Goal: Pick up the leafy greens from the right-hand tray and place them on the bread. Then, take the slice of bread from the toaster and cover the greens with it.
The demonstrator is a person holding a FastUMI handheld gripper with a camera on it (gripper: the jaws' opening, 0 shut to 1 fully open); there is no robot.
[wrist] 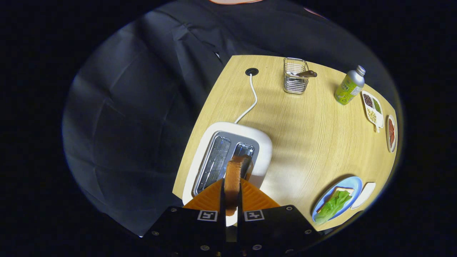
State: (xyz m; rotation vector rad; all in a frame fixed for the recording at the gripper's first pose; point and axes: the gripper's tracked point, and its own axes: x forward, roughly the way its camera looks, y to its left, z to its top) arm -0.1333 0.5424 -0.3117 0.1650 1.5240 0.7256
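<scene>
The hand-held gripper (231, 195) squeezes the slice of bread (234, 178) above the toaster (262, 142). At four o'clock, leafy greens (334, 205) lie on bread on a blue plate (351, 184). The bottle (349, 86) label is too small to read.

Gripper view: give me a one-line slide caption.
Gripper shut on bread slice above the toaster; greens already on bread on the blue plate.

Light wooden table (303, 142) standing against dark cloth, wire basket (295, 75) holding a brown-handled utensil (307, 74) at the far edge, green bottle (350, 85) leaning nearby, divided dish of beans (372, 107) lying beside a small plate (391, 133), white cable (250, 103) running into a round table hole (251, 71)
</scene>
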